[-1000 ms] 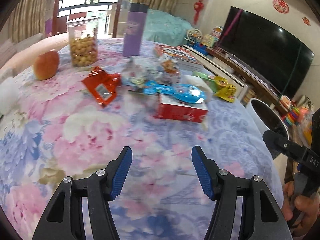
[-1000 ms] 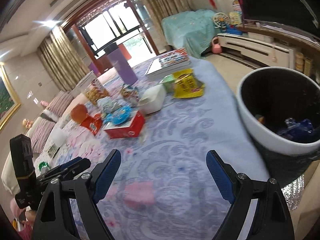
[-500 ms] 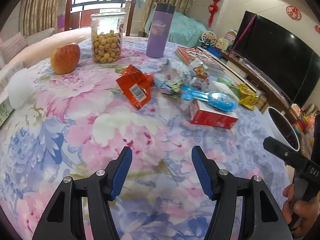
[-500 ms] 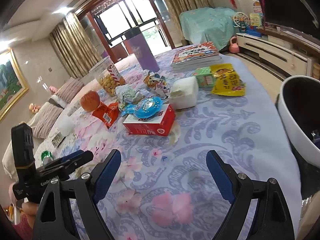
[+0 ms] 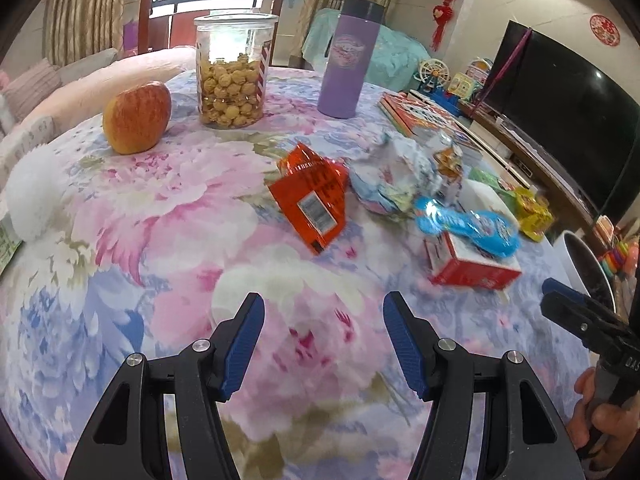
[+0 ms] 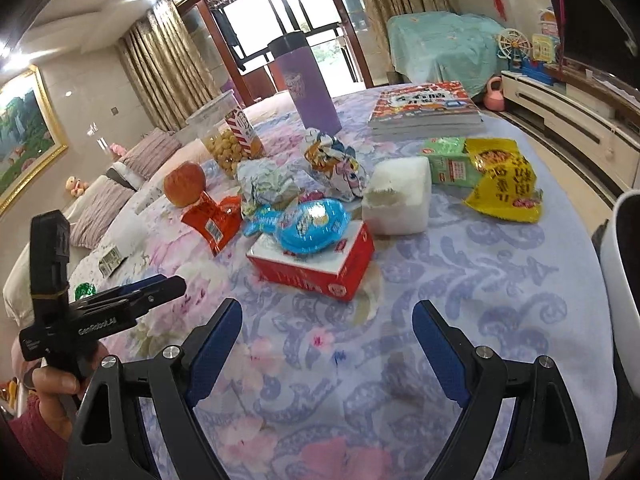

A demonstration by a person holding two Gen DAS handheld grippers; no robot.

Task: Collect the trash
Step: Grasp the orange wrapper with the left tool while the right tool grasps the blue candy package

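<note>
Floral tablecloth (image 5: 120, 264) strewn with snack trash.
Left gripper (image 5: 323, 342) and right gripper (image 6: 327, 347) both gape empty; orange wrapper (image 5: 312, 200) looks light, crinkly: pinch an edge.

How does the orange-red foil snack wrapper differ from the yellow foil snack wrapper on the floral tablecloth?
The orange-red foil snack wrapper lies near the apple, showing a white barcode label; the yellow foil snack wrapper lies on the table's far side toward the white bin, showing red print. The orange-red one stands alone on the cloth; the yellow one overlaps a green packet. Both are crumpled, opened and untouched by either gripper.
</note>
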